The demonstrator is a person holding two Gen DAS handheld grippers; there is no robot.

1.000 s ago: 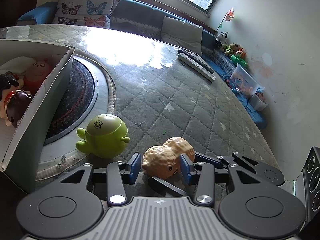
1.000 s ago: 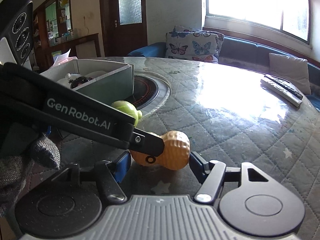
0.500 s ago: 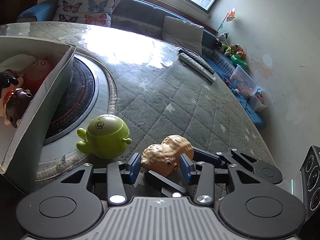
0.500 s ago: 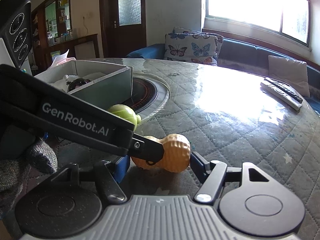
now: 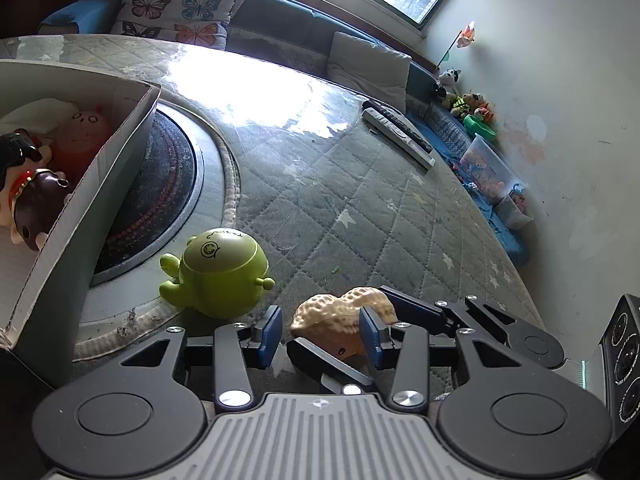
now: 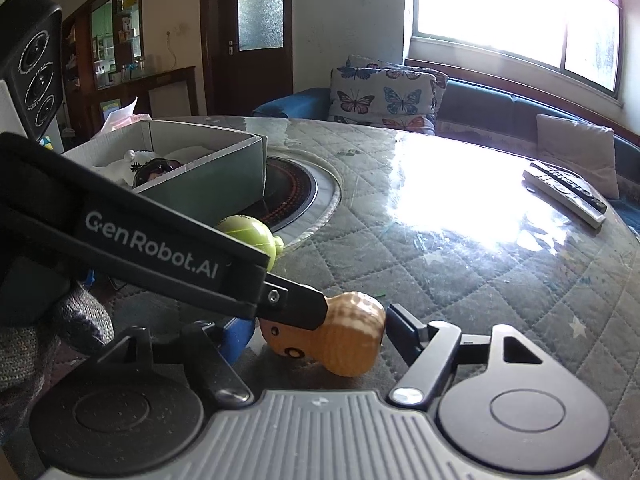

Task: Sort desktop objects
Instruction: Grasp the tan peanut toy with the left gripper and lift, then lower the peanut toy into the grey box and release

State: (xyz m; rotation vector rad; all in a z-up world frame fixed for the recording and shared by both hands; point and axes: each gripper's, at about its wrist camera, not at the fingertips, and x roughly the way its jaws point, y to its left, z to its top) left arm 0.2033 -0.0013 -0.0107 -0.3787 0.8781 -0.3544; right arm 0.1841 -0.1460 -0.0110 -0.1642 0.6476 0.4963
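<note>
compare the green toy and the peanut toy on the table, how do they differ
The green toy is smooth, glossy and round with small stubby limbs; the peanut toy is tan, ridged and elongated. The green toy stands free beside the recessed burner ring, touched by nothing, while the peanut toy lies on its side between the jaws of both grippers. The green toy looks bulkier than the peanut toy. Both are small character toys resting on the quilted table cover, outside the box.

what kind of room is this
Most likely a home living room: a blue sofa with butterfly cushions under a window, and remote controls on a quilt-covered round table.
</note>
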